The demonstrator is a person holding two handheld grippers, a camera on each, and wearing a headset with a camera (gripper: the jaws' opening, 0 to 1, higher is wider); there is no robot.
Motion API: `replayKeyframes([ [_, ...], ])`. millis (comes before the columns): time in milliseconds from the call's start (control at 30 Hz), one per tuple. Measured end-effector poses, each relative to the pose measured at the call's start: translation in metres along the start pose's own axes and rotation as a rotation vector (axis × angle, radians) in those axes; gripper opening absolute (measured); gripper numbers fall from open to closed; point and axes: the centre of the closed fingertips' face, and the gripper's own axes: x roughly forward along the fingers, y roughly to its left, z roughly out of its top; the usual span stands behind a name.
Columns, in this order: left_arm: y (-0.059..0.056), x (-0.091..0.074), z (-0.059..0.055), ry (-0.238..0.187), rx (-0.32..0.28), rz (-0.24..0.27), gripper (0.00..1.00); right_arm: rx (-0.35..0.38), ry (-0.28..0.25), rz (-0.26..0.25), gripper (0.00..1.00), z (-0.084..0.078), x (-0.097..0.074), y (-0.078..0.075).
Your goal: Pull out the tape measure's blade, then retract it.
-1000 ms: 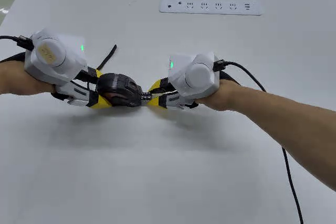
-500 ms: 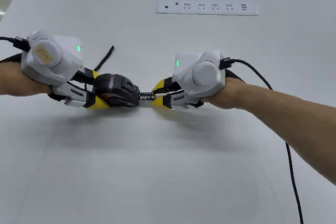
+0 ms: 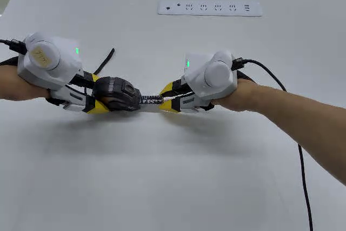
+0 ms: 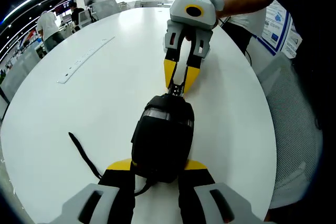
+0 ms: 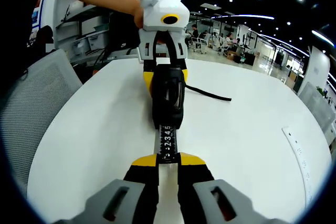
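Vs 1 s ago: more blade (image 3: 150, 100) out of the tape measure (image 3: 116, 93), so the gap to the R tongs (image 3: 165, 99) is wider and a short numbered stretch shows. L tongs (image 3: 102, 93) are clamped on the tape measure body and R tongs pinched on the blade tip, all low over the worktop (image 3: 173, 177) near its middle; can't tell if touching. Count: 1 tape measure w/ 1 black strap (image 3: 105, 60) trailing behind, 2 tongs, 1 power strip (image 3: 210, 8) at the far side, well apart.

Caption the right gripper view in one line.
Right gripper pinches the tape measure's blade, drawn a short way from its black case, which the left gripper clamps.
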Motion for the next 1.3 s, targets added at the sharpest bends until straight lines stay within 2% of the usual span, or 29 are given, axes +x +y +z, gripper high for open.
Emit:
replayKeyframes([
  [1100, -0.002, 0.002, 0.0, -0.001, 0.0, -0.001, 0.28, 0.017, 0.006, -0.006, 0.11, -0.022, -0.032, 0.005],
  [1300, -0.003, 0.003, -0.001, 0.0, -0.002, -0.001, 0.28, 0.026, 0.006, -0.005, 0.11, -0.032, -0.043, 0.005],
])
